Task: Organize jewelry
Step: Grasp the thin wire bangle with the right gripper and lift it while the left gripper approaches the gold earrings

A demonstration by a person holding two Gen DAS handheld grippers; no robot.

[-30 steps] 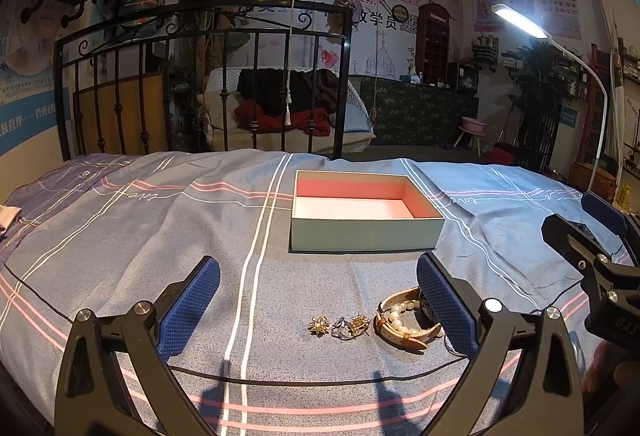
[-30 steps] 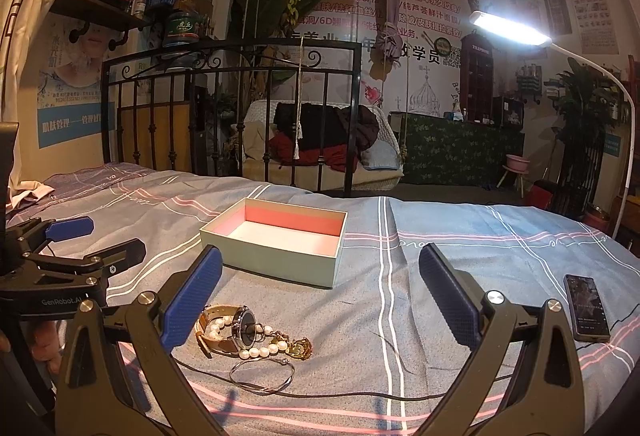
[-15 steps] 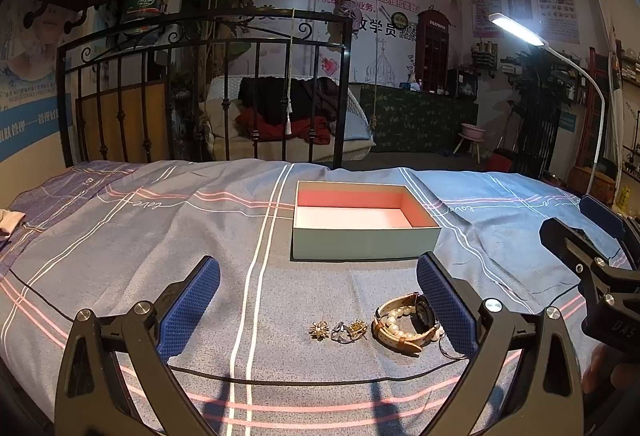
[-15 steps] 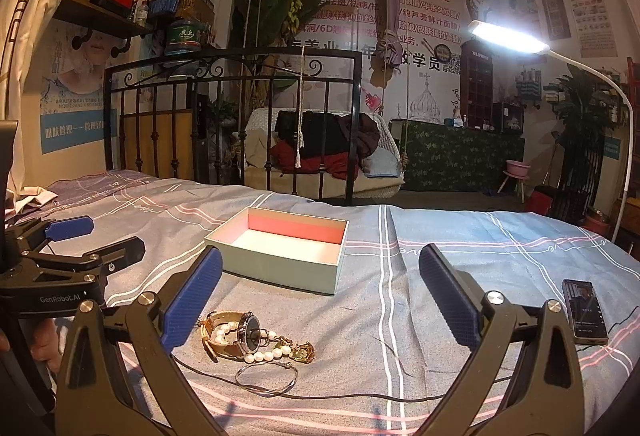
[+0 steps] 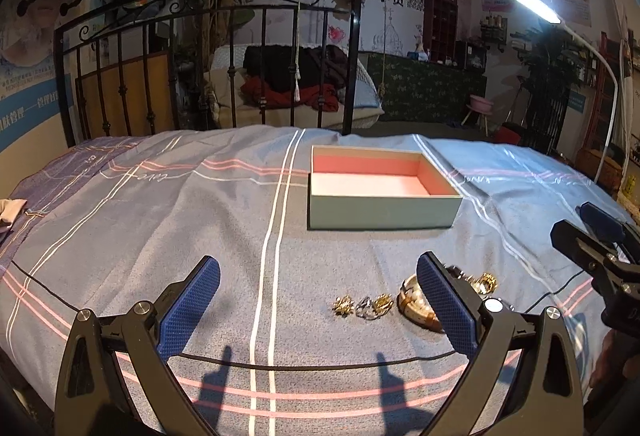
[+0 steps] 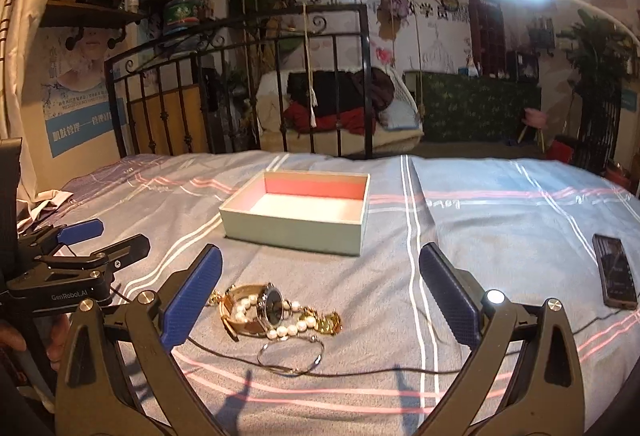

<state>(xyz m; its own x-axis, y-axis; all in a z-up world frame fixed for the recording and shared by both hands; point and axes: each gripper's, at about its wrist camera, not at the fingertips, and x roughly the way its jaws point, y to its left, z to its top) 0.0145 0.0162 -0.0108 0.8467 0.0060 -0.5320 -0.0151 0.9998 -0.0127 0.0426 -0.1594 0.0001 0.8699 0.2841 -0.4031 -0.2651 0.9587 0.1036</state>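
An open pale-green box [image 5: 382,191] with a pink inside sits empty on the striped bedspread; it also shows in the right wrist view [image 6: 298,213]. In front of it lie small gold and silver brooches [image 5: 362,306], a gold watch [image 6: 266,306] tangled with a pearl bracelet [image 6: 286,330], a gold charm [image 6: 330,324] and a thin silver bangle [image 6: 290,356]. My left gripper [image 5: 318,306] is open and empty, its right finger partly hiding the watch [image 5: 414,306]. My right gripper [image 6: 318,298] is open and empty above the jewelry pile.
A black phone [image 6: 614,270] lies on the bed at the right. A thin black cable [image 6: 400,374] runs across the bedspread in front of the jewelry. A black iron bed frame [image 5: 208,63] stands behind the bed. A white cloth [image 5: 10,211] lies at the left edge.
Both grippers have shifted left and slightly forward, so the box and jewelry sit further right in each view. Both stay open; nothing was picked up.
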